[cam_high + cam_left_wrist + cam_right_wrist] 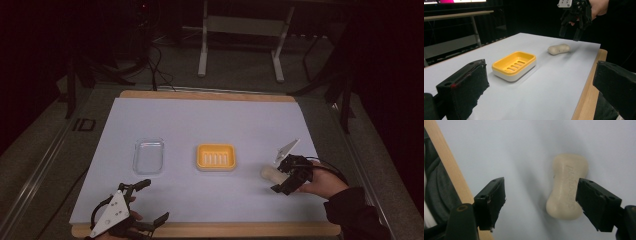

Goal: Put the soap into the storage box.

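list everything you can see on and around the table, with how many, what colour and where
soap bar: one, cream, right side of the sheet, lying flat under the right hand-held gripper
soap dish: one, yellow on a white base, middle
clear lid: one, see-through, left of the soap dish
sheet: one, white, covering the wooden table
metal frame: one, grey, on the floor beyond
left hand-held gripper: black, near left corner, open
right hand-held gripper: black, open, above the soap bar

Soap bar [568,187] lettering too blurred to read, its edge behind one jaw — left gripper [145,202] cropped below
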Demonstrator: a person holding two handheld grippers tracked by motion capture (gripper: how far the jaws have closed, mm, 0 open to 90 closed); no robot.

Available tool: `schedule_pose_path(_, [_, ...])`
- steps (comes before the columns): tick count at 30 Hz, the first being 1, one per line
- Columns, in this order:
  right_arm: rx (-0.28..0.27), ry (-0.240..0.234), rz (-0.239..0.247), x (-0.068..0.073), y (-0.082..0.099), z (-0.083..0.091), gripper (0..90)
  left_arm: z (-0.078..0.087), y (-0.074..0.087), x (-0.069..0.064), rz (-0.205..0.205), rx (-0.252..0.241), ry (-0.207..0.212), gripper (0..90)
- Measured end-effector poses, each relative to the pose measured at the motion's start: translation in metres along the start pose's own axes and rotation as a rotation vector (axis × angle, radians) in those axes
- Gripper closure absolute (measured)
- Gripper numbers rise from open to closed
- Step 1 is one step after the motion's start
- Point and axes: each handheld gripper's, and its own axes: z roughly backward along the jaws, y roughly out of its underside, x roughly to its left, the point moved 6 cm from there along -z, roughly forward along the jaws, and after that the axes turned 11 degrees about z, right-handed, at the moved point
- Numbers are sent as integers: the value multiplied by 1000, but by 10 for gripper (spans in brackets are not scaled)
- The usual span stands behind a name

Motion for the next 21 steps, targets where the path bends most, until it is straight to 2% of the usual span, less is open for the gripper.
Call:
schedule_pose_path(4, [-25,8,-3,-4,2,-1,246,-1,0,0,0,1,0,1])
schedule_pose_path(6, [-66,21,4,-7,2,-1,247,-1,0,0,1,1,1,0])
schedule_pose_path(9, [-96,35,19,-9,2,0,268,-1,0,0,-2,2,0,0])
schedule_pose_path(12, [-127,35,2,-12,3,-3,273,-1,0,0,0,2,0,0])
schedule_pose_path(21, [-156,51,-59,-21,11,-16,281,0,0,0,1,0,2,1])
